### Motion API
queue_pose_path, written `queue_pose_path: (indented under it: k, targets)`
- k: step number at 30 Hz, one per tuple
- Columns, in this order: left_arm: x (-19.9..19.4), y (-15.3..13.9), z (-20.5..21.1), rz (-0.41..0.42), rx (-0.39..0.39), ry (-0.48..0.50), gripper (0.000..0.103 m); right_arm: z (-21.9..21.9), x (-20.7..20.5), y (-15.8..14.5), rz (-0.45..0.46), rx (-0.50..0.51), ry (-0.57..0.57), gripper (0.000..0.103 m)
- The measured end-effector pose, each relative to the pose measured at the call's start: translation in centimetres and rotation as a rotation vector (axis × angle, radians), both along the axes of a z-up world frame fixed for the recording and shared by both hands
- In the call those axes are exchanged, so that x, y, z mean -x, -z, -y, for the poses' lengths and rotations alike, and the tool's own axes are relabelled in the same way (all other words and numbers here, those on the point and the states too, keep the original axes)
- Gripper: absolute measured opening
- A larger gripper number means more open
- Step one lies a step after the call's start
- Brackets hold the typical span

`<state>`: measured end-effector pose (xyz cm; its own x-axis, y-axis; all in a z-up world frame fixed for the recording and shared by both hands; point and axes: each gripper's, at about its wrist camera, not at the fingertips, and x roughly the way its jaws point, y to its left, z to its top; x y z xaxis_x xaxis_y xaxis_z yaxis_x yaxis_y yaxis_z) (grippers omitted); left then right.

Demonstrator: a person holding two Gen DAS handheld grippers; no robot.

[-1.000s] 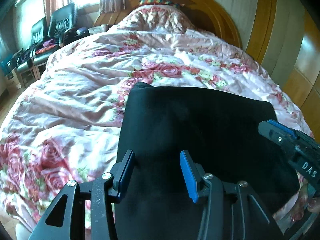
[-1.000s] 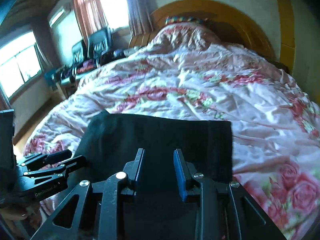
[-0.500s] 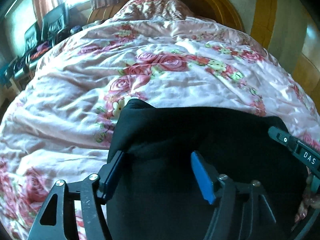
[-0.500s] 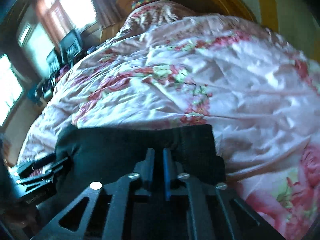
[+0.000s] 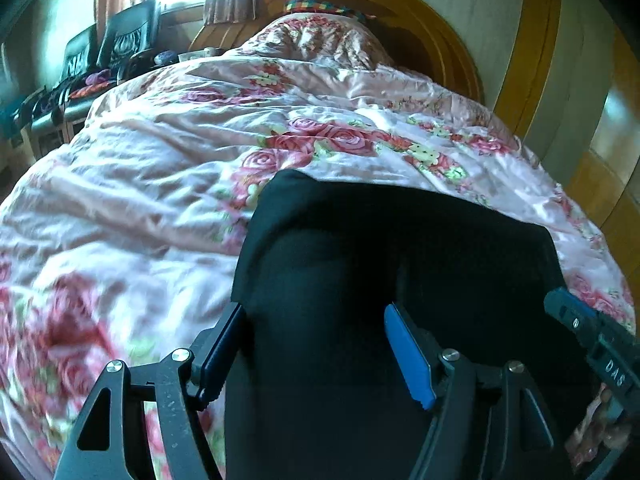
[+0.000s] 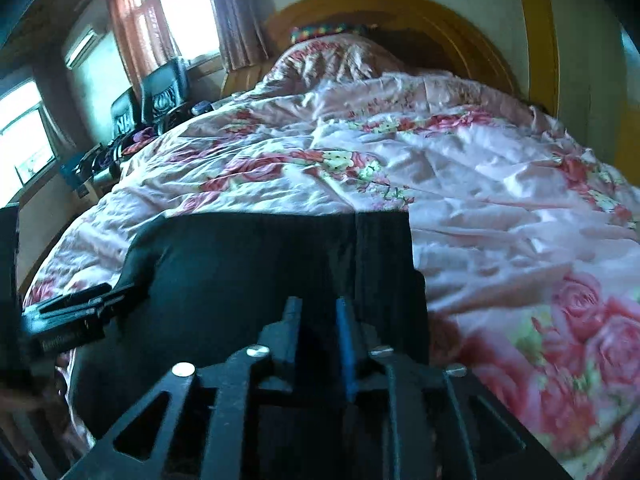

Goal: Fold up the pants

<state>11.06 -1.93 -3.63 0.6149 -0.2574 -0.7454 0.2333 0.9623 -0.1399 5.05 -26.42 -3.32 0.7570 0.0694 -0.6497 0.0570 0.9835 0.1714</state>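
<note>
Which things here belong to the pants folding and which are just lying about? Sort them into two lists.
Job in hand:
black pants
left gripper, open over the pants
right gripper, jaws opening above the pants
flowered bedspread under the pants

Just lying about:
pillow
striped cloth
black chairs
curtains

Black pants (image 5: 360, 280): near portion cut off by lower frame edge, behind the left gripper (image 5: 316, 354). Right wrist view blurred; whether cloth lies between the opening right gripper (image 6: 318, 332) jaws is indeterminable.
</note>
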Motion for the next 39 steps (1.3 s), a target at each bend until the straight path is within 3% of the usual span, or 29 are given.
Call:
queue_pose_path:
  k: [5, 7, 10, 13, 19, 21, 26, 29, 33, 34, 37, 39]
  targets:
    - [3.1, 0.0, -2.1, 0.018, 0.074, 0.003, 0.073, 0.0, 3.5, 0.1, 0.024, 0.01, 0.019, 0.025]
    - [4.3, 0.4, -3.2, 0.045, 0.096, 0.001, 0.073, 0.0, 4.3, 0.2, 0.016, 0.022, 0.016, 0.041]
    - [5.5, 1.2, -4.3, 0.05, 0.113, 0.032, 0.073, 0.4, 4.9, 0.5, -0.01, 0.038, 0.029, 0.053]
    - [5.9, 1.1, -5.5, 0.033, 0.158, 0.046, 0.073, 1.7, 5.2, 1.0, -0.033, -0.059, 0.053, 0.058]
    - [3.8, 2.7, -8.3, -0.13, 0.358, 0.044, 0.073, 4.7, 5.0, 2.5, -0.067, -0.294, 0.065, 0.072]
    - [3.0, 3.6, -8.5, -0.198, 0.439, 0.086, 0.073, 5.2, 4.8, 3.0, -0.074, -0.35, 0.057, 0.073]
    - [1.6, 5.1, -8.5, -0.297, 0.55, 0.136, 0.074, 6.9, 3.7, 4.9, -0.101, -0.519, 0.044, 0.075]
    - [0.9, 5.5, -7.8, -0.323, 0.553, 0.163, 0.08, 7.3, 2.8, 6.2, -0.119, -0.611, 0.029, 0.077]
    - [0.2, 5.7, -6.3, -0.324, 0.529, 0.184, 0.089, 6.8, 2.5, 6.3, -0.105, -0.597, 0.009, 0.076]
    - [0.2, 5.7, -6.0, -0.32, 0.525, 0.183, 0.089, 6.5, 2.6, 6.1, -0.099, -0.585, -0.001, 0.072]
    - [1.3, 4.8, -4.9, -0.257, 0.482, 0.169, 0.075, 6.3, 2.9, 5.4, -0.075, -0.566, -0.025, 0.057]
    - [2.1, 3.8, -4.1, -0.203, 0.415, 0.177, 0.065, 5.8, 3.2, 4.6, -0.061, -0.516, -0.033, 0.053]
